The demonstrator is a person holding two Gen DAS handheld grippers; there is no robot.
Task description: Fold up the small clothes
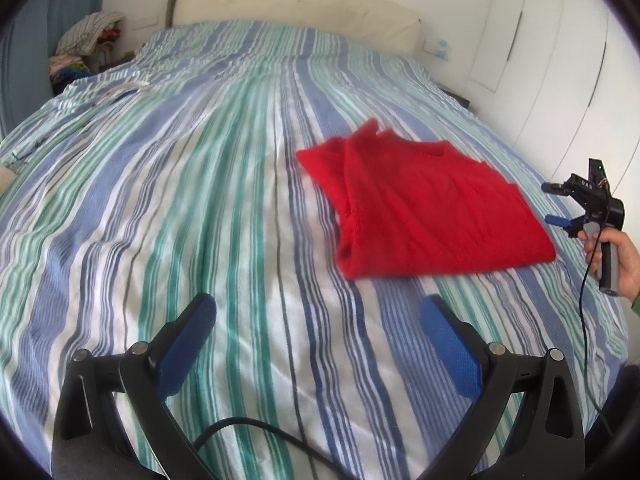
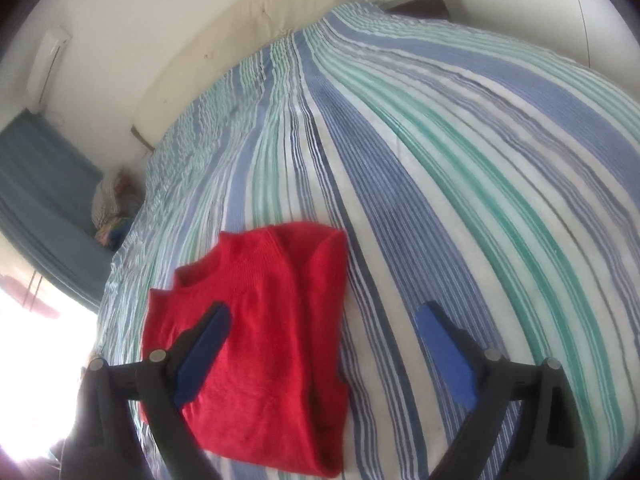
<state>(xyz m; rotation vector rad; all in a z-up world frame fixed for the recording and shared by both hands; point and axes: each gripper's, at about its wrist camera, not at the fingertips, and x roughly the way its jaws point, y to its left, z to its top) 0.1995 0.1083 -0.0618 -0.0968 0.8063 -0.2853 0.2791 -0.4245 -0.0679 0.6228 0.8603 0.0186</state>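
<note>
Lying folded on the striped bed [image 1: 200, 184], red top [image 1: 428, 216] sits right of centre in left wrist view, lower left in right wrist view. Left claw [image 1: 318, 314] spread wide, empty, above bedding. Right claw [image 2: 324, 320] also apart, left finger [image 2: 204, 352] over the top; contact unclear. Hand [image 1: 622, 264] grips right handle.

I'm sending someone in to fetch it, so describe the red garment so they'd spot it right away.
Start at the big bed with the blue, green and white striped cover. The red knit top lies folded into a rough rectangle on that cover, on the side near the white wardrobe. It is the only solid red thing on the bed; the other clothes sit in a mixed pile off the far corner.
</note>
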